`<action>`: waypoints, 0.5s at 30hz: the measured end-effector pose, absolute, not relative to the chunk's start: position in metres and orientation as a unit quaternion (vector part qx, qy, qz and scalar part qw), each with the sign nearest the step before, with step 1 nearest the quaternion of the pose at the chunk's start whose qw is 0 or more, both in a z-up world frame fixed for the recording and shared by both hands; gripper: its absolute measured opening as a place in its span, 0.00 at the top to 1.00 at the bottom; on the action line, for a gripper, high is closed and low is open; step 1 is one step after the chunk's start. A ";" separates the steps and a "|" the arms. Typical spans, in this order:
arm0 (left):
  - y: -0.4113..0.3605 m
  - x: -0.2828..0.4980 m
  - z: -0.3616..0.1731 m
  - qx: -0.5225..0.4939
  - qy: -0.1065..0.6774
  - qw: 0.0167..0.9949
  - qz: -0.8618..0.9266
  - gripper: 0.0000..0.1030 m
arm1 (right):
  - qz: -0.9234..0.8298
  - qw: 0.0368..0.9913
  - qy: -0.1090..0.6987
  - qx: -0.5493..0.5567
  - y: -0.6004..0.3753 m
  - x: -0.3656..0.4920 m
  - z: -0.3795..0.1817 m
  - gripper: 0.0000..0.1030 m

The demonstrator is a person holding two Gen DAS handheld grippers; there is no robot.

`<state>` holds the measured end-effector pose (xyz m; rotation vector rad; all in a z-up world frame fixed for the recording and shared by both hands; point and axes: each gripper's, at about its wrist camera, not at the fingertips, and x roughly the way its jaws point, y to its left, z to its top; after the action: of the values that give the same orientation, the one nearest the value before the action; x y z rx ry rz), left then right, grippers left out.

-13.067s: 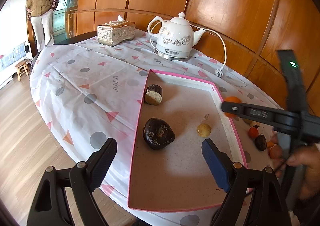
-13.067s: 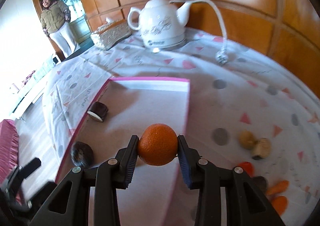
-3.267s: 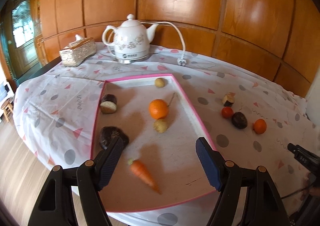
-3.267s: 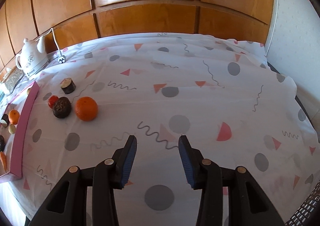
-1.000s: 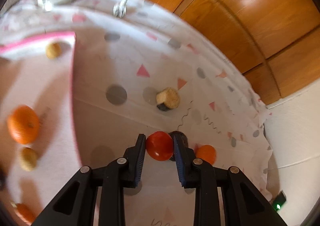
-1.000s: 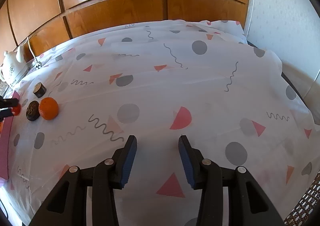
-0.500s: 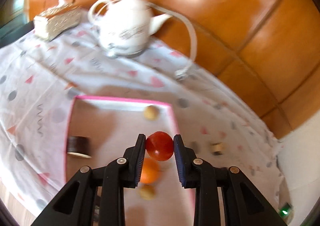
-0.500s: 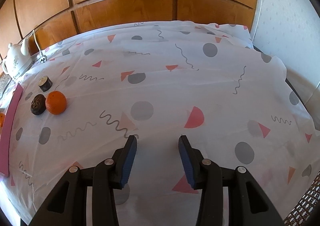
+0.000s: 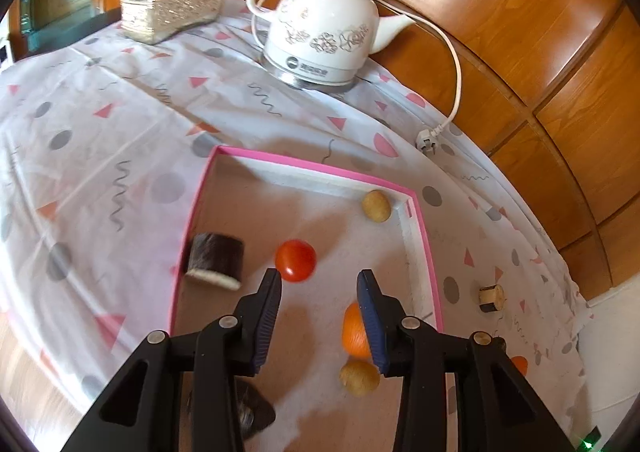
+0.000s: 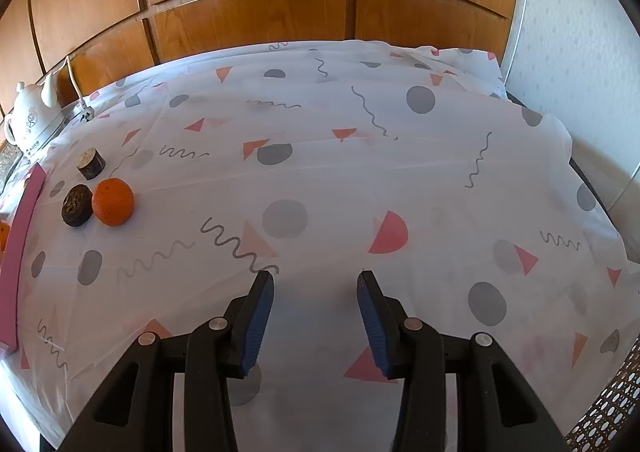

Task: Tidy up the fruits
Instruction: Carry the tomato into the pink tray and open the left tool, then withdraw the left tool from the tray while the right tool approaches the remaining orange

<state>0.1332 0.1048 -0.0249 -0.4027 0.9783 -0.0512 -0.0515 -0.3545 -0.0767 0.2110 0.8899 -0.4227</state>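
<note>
My left gripper [image 9: 319, 282] is open above the pink-rimmed tray [image 9: 316, 167]. A red tomato [image 9: 295, 260] lies free in the tray just beyond the left finger. The tray also holds an orange [image 9: 353, 332], two small tan fruits [image 9: 376, 206] [image 9: 359, 377], a cut dark piece [image 9: 216, 260] and a dark fruit [image 9: 250, 412] low down. My right gripper [image 10: 316, 284] is open and empty over the tablecloth. In its view an orange [image 10: 113, 202], a dark round fruit [image 10: 76, 205] and a cut dark piece [image 10: 91, 163] lie on the cloth beside the tray's edge [image 10: 18, 248].
A white electric kettle [image 9: 320, 40] with cord and plug [image 9: 425, 140] stands behind the tray. A tissue box [image 9: 170, 8] sits at the far left. A cut piece [image 9: 491, 298] and an orange [image 9: 519, 364] lie on the cloth right of the tray. Wood panelling backs the table.
My left gripper has opened and let go of the tomato, which now lies in the tray. The left gripper has come lower over the tray. The right gripper has barely moved.
</note>
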 end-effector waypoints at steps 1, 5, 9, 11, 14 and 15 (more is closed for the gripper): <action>0.105 0.127 -0.023 -0.195 0.463 0.865 -0.024 0.60 | -0.202 0.876 0.426 0.101 -0.354 -0.051 -0.077 0.57; 0.093 0.104 -0.017 -0.159 0.445 0.881 -0.027 0.59 | -0.199 0.876 0.427 0.102 -0.353 -0.051 -0.078 0.57; 0.073 0.074 -0.013 -0.096 0.427 0.898 -0.041 0.57 | -0.194 0.877 0.428 0.102 -0.352 -0.050 -0.078 0.57; 0.066 0.060 -0.012 -0.078 0.419 0.903 -0.047 0.54 | -0.190 0.877 0.430 0.103 -0.351 -0.049 -0.079 0.57; 0.058 0.043 -0.010 -0.054 0.410 0.909 -0.052 0.51 | -0.171 0.879 0.433 0.102 -0.345 -0.046 -0.079 0.57; 0.055 0.039 -0.010 -0.048 0.408 0.910 -0.055 0.51 | -0.162 0.881 0.433 0.098 -0.341 -0.044 -0.079 0.57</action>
<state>0.0389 0.0548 -0.0096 -0.0987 0.8413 -0.1136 -0.0441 -0.3406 -0.0787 0.2035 0.9015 -0.3367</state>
